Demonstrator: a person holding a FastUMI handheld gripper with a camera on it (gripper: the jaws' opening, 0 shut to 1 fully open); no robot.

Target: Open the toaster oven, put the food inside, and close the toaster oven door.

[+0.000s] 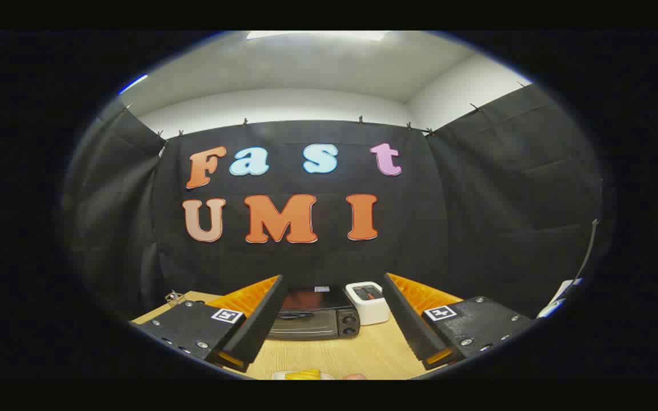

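While the toaster oven [313, 314] sits at twelve o'clock beyond the fingers with its door closed, nothing appears done yet. The gripper [332, 319] is spread wide, empty. Yellow food [303, 374] waits at six o'clock on the table [363, 354].

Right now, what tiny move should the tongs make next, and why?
Probably glide forward toward the toaster oven. Its door looks closed, and the tongs are wide open and holding nothing, with the oven beyond their tips. The yellow food waits on the wooden table, so the door comes first.
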